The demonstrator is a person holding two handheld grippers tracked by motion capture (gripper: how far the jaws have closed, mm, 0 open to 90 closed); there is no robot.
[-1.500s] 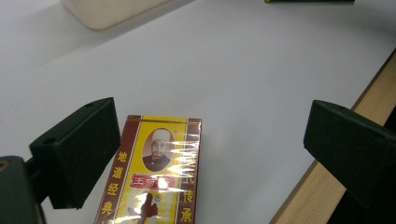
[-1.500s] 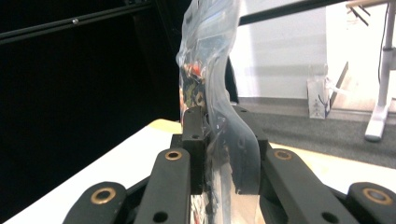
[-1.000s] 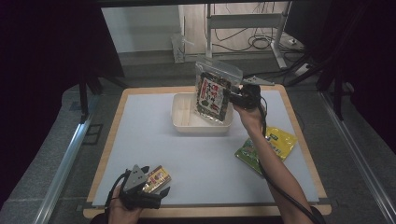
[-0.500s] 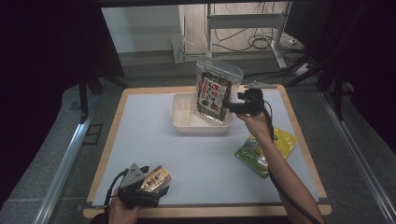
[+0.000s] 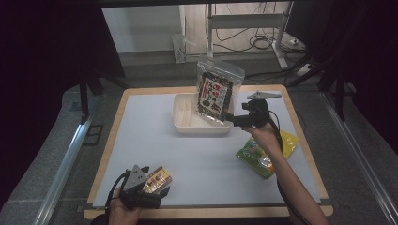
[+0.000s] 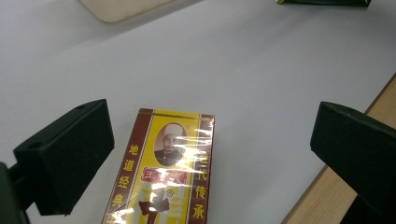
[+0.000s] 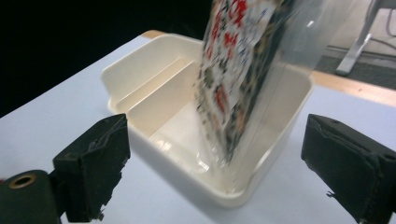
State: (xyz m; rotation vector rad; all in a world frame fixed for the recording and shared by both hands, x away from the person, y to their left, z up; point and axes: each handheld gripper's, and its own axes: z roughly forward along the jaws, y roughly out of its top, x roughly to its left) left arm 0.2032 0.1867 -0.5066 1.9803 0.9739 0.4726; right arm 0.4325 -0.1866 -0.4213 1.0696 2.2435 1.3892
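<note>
Items counted on the pale grey table mat (image 5: 141, 136): one cream plastic tub (image 5: 187, 123), one clear printed snack pouch (image 5: 217, 91), one yellow-green packet (image 5: 260, 154), one yellow and maroon carton (image 6: 166, 172).

Right gripper (image 5: 230, 118), centre right of the high view, has its jaws spread wide with nothing between them; the pouch stands tilted just ahead, its lower end inside the tub.

Left gripper (image 5: 152, 187), lower left, also has its jaws released wide. The carton lies flat on the mat between them, touching neither.

The yellow-green packet lies lower right, beside the person's right forearm.
</note>
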